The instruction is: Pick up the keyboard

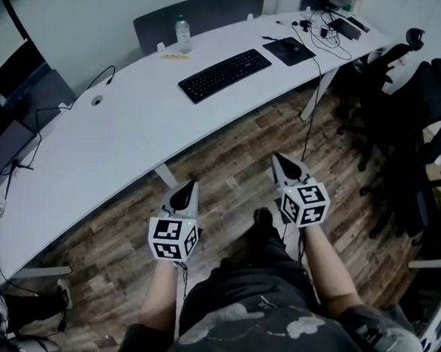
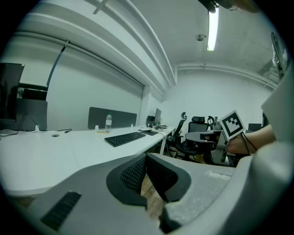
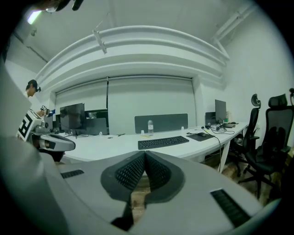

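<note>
A black keyboard (image 1: 224,75) lies on the long white desk (image 1: 126,127), toward its far right part; it also shows as the keyboard (image 2: 124,138) in the left gripper view and the keyboard (image 3: 163,142) in the right gripper view. My left gripper (image 1: 189,186) hangs over the wooden floor, short of the desk's near edge, shut with nothing in it. My right gripper (image 1: 279,160) is beside it to the right, also over the floor, shut and empty. In both gripper views the jaws meet tip to tip.
A water bottle (image 1: 183,34) stands behind the keyboard. A mouse on a dark mat (image 1: 290,48) and tangled cables (image 1: 329,26) lie at the desk's right end. Black office chairs (image 1: 406,109) crowd the right side. Monitors (image 1: 16,82) stand at the left.
</note>
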{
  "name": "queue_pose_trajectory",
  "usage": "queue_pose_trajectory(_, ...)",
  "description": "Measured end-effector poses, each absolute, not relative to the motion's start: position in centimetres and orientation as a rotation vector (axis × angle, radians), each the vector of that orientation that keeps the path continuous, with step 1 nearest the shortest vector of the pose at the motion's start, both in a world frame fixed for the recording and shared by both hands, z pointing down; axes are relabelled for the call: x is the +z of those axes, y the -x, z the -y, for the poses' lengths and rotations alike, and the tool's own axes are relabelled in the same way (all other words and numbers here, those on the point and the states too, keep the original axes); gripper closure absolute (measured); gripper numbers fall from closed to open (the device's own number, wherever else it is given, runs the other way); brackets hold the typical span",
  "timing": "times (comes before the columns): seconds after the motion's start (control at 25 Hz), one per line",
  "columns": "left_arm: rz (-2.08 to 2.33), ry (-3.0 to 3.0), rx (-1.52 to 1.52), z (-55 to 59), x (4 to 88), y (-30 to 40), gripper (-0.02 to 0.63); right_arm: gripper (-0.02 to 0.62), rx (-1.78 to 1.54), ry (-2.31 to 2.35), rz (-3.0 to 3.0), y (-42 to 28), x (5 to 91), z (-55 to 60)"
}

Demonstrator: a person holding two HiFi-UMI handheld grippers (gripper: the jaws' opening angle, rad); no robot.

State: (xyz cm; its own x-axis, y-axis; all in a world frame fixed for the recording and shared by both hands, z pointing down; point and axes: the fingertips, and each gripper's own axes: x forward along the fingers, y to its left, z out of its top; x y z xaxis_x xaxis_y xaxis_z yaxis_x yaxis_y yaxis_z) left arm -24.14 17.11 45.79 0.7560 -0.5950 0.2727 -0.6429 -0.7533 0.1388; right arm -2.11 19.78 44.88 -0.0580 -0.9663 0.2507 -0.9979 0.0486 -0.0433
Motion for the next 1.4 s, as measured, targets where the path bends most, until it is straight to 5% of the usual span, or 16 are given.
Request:
queue_pose_trajectory(0.88, 1.287, -2.516, 0.365, -1.4, 46.1, 4.9, 0.603, 0.594, 0.367, -1.68, 2.432, -16.5, 47.0, 2.0)
queue_pose_trajectory(1.4, 1.451, -2.404, 0.404, 3.6, 46.1, 1.0, 0.603, 0.594, 0.37, -1.381, 2.562, -18.7, 48.3, 8.0)
